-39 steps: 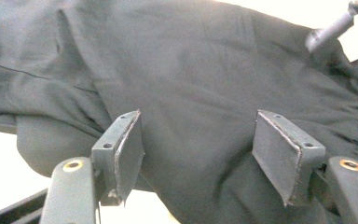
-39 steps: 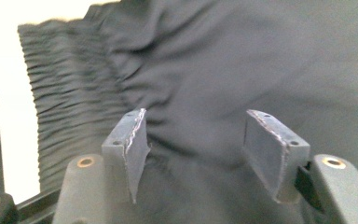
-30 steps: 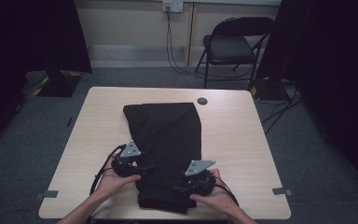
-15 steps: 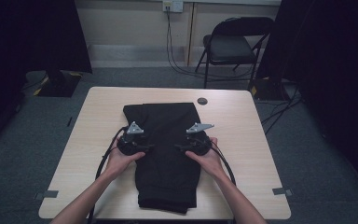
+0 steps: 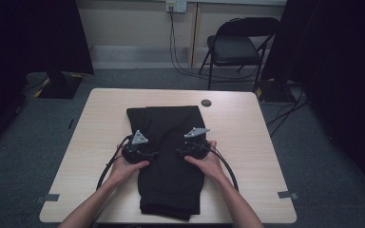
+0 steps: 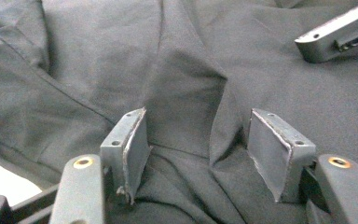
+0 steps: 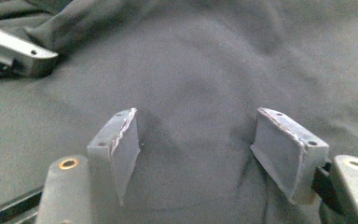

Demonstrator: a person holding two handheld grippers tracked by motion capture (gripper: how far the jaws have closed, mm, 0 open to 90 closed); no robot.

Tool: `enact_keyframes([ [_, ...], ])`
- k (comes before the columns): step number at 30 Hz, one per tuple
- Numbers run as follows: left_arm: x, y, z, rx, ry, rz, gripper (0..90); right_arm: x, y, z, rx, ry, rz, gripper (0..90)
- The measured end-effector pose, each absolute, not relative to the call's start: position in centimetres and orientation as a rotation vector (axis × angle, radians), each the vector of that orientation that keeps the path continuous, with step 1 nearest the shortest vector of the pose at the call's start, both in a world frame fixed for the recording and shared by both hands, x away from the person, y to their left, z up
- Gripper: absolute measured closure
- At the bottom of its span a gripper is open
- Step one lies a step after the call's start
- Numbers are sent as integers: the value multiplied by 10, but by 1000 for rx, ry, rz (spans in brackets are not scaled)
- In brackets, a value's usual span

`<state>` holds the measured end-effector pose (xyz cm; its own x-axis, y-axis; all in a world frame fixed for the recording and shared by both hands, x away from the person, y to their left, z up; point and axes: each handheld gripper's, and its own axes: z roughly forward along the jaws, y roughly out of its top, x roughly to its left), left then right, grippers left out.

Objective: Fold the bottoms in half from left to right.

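Note:
A folded black garment [image 5: 168,156], like trousers, lies lengthwise on the light wooden table [image 5: 247,142]. My left gripper [image 5: 145,153] rests on its left edge about halfway up, and my right gripper [image 5: 183,151] rests on its right half; the two point inward at each other. In the left gripper view my left gripper [image 6: 198,149] stands open with wrinkled black cloth [image 6: 186,84] bunched between its jaws. In the right gripper view my right gripper [image 7: 193,149] is open too, pressed down on smooth black cloth [image 7: 191,79]. Each gripper view shows the other gripper's jaw tip at a top corner.
A small dark round disc [image 5: 206,102] lies on the table beyond the garment. A black folding chair [image 5: 240,45] stands behind the table, with cables on the floor and dark curtains at both sides. Bare tabletop lies left and right of the garment.
Both grippers moved up from the garment's near end to its middle, then drew back slightly. The garment has kept its place on the table.

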<state>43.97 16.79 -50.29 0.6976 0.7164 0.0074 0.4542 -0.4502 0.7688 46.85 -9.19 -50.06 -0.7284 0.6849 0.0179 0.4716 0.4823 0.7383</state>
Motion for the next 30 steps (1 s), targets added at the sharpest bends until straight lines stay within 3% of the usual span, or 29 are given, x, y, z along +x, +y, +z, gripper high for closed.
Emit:
enact_keyframes([
  [30, 360, 149, -498, 2177, 796, 276, 377, 373, -130, -502, 860, 2519, 1138, 310],
])
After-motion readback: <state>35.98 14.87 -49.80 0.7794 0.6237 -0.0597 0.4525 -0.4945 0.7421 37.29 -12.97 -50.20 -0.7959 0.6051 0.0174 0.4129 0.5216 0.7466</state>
